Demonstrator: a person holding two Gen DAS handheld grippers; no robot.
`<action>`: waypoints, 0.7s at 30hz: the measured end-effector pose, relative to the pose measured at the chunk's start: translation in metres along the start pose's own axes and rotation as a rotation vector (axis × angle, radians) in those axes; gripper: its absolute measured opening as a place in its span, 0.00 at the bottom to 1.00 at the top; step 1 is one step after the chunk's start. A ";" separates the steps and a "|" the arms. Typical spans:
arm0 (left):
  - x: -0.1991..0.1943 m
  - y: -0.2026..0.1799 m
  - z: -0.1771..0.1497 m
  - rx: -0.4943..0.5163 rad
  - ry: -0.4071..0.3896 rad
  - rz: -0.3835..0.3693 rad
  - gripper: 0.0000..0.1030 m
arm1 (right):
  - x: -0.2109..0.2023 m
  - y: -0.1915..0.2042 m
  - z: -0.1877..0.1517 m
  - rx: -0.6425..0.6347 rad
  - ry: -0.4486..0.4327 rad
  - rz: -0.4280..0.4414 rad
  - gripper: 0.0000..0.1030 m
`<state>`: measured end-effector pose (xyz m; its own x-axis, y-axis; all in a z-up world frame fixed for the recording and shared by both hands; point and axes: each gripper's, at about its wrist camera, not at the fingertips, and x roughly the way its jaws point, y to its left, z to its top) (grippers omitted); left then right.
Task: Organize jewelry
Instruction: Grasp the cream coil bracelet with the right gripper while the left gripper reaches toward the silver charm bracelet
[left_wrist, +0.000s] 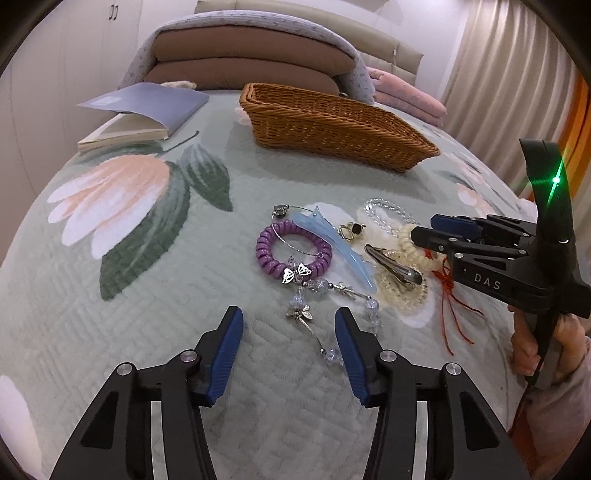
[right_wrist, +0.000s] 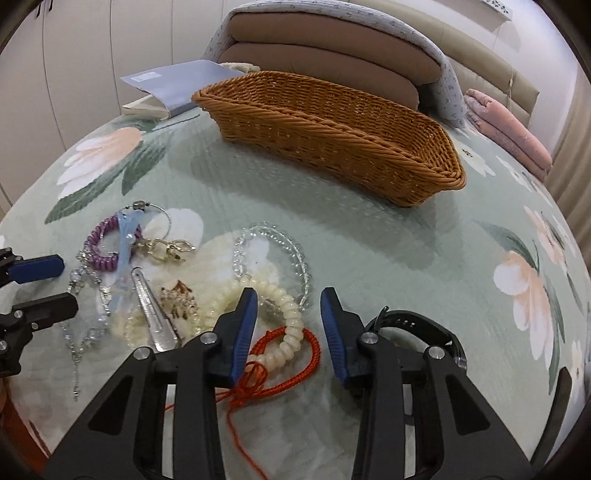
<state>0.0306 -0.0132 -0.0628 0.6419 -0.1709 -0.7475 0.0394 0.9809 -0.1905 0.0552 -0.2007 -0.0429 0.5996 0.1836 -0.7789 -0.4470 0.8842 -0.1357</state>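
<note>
Jewelry's all piled on the bedspread (left_wrist: 147, 295): purple coil tie (left_wrist: 291, 248), cream coil (right_wrist: 273, 314), red cord (right_wrist: 291, 343). Wicker basket (right_wrist: 332, 122) sits farther back. My left gripper (left_wrist: 288, 347) and right gripper (right_wrist: 289, 325) both hang open, holding nothing.

Heaped loosely on the floral quilt: purple spiral hair tie (left_wrist: 291, 249) lying flat, crossed by thin silver wire bangle (left_wrist: 295, 236) with butterfly and bead charms; pale blue claw clip (left_wrist: 347, 247) slanting just beside it; gold ring pair (left_wrist: 351, 230); silver alligator clip (left_wrist: 393, 269) atop cream spiral tie (right_wrist: 258, 302); clear bead bracelet (right_wrist: 273, 251) looped behind; red cord bracelet (right_wrist: 291, 347) threaded through cream tie; black watch (right_wrist: 413, 325) apart, rightmost. Wicker basket (left_wrist: 332, 125) upright, beyond the heap
</note>
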 end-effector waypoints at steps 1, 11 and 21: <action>0.001 -0.001 0.001 0.001 -0.003 0.009 0.48 | 0.002 0.001 0.000 -0.006 0.003 -0.003 0.33; 0.007 -0.006 0.005 0.030 -0.016 0.039 0.14 | -0.001 0.000 -0.005 -0.004 0.001 0.013 0.12; -0.016 -0.012 0.003 0.066 -0.091 -0.063 0.09 | -0.038 -0.016 -0.009 0.070 -0.083 0.080 0.10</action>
<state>0.0225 -0.0218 -0.0468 0.7032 -0.2262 -0.6740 0.1301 0.9730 -0.1908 0.0340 -0.2257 -0.0168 0.6181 0.2869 -0.7319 -0.4496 0.8928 -0.0297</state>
